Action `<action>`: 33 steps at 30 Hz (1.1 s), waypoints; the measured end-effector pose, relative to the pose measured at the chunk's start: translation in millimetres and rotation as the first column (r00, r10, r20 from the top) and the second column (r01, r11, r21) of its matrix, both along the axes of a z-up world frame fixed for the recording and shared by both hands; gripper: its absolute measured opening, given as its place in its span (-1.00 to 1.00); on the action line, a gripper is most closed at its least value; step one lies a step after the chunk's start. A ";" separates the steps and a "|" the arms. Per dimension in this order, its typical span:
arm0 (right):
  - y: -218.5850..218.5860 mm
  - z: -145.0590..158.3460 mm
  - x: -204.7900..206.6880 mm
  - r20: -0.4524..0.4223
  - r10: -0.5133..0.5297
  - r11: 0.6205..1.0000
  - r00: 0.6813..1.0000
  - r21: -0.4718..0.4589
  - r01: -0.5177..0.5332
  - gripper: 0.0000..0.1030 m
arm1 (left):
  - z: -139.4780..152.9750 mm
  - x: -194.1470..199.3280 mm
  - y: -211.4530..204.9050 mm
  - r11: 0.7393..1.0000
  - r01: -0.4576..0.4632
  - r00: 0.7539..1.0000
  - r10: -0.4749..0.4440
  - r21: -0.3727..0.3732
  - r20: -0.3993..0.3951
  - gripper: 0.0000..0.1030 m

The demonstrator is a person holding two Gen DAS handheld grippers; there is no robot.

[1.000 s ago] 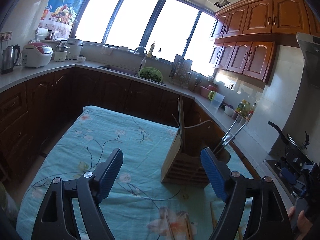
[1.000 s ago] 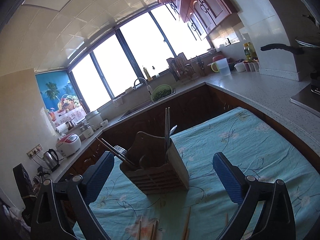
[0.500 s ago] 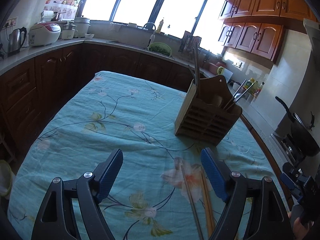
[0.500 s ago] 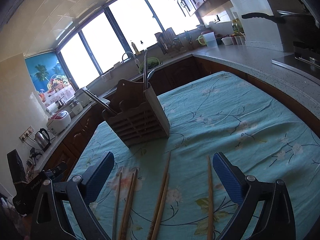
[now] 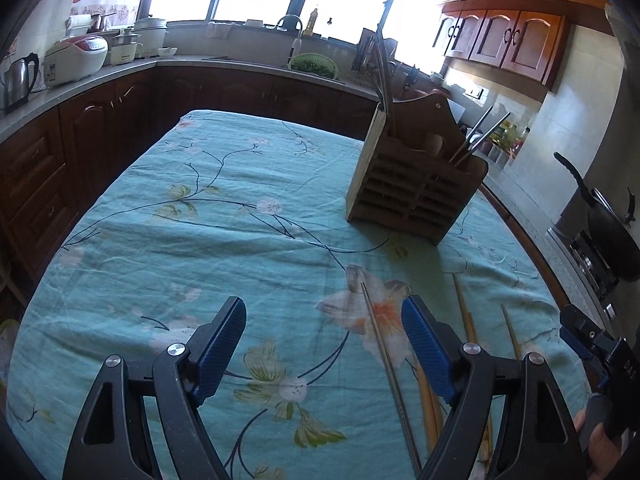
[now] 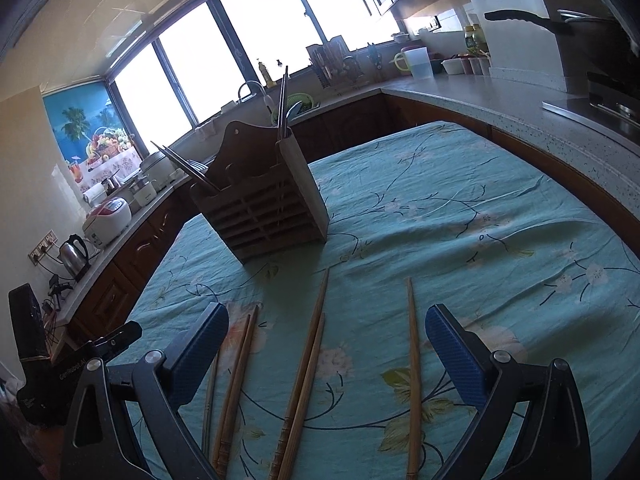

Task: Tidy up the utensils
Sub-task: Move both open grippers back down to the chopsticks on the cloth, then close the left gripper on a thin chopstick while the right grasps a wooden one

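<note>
From the left wrist, the left gripper (image 5: 323,344) hung wide open and empty over the floral tablecloth (image 5: 208,240); one thin metal chopstick (image 5: 390,364) lay between its fingers, the slatted wooden holder (image 5: 412,196) beyond. The right wrist alone showed the wooden chopsticks (image 6: 308,376) spread flat beneath the right gripper (image 6: 327,348), equally wide and empty.
</note>
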State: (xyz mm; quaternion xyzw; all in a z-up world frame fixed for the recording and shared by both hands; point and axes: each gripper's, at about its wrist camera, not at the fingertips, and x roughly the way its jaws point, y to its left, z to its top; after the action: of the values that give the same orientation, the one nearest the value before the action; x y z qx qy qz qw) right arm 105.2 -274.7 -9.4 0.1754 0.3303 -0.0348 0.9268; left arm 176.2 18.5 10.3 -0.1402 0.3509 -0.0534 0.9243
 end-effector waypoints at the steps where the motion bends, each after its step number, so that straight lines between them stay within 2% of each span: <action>1: 1.7 -0.7 2.3 -0.006 -0.002 1.000 1.000 -0.010 0.002 0.94 | -2.3 3.7 -0.5 1.000 0.002 1.000 -0.002 0.002 -0.004 0.54; 6: 1.6 -4.6 13.2 -0.038 -0.003 0.999 0.999 -0.040 0.001 0.85 | -7.7 18.4 -8.7 0.999 0.026 0.999 -0.025 0.027 -0.044 0.50; 8: 2.0 -6.5 18.9 -0.052 0.002 0.999 0.999 -0.047 -0.005 0.64 | -9.9 25.8 -12.2 0.999 0.042 0.997 -0.040 0.024 -0.064 0.46; 9: 2.0 -7.9 22.1 -0.060 0.005 0.999 0.998 -0.049 -0.008 0.58 | -10.5 28.8 -13.5 0.998 0.051 0.996 -0.049 0.022 -0.073 0.38; 11: 1.8 -11.6 28.2 -0.078 0.003 0.998 0.997 -0.056 -0.007 0.32 | -12.9 37.2 -16.9 0.998 0.069 0.993 -0.067 0.014 -0.095 0.23; 13: 1.9 -16.6 36.7 -0.105 0.012 0.999 0.994 -0.050 -0.018 0.19 | -16.0 44.8 -20.3 0.996 0.093 0.989 -0.092 0.003 -0.117 0.10; 19: 5.8 -28.1 60.9 -0.148 0.053 0.997 0.987 -0.042 -0.060 0.00 | -25.8 69.6 -34.8 0.989 0.146 0.973 -0.141 0.013 -0.181 -0.09; 23: 8.5 -37.5 81.4 -0.189 0.071 0.996 0.979 -0.042 -0.080 -0.08 | -36.3 89.9 -43.6 0.987 0.162 0.963 -0.156 0.012 -0.222 -0.30; 27: 11.1 -46.0 100.2 -0.223 0.080 0.994 0.972 -0.049 -0.093 -0.19 | -43.3 104.6 -51.4 0.983 0.182 0.953 -0.169 0.032 -0.251 -0.36; 31: 16.0 -55.2 115.5 -0.260 0.085 0.991 0.962 -0.074 -0.107 -0.52 | -48.3 115.1 -59.6 0.979 0.195 0.946 -0.173 0.054 -0.273 -0.42; 33: 18.6 -62.4 121.9 -0.287 0.083 0.989 0.954 -0.092 -0.114 -0.53 | -49.9 118.5 -65.2 0.976 0.202 0.946 -0.173 0.082 -0.274 -0.49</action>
State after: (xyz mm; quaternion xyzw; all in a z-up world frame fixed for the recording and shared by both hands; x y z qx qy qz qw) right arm 227.1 -256.1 -71.9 0.1016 0.4651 -0.0309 0.8788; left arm 294.7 -46.7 -39.7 -0.0614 0.4856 -0.1027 0.8660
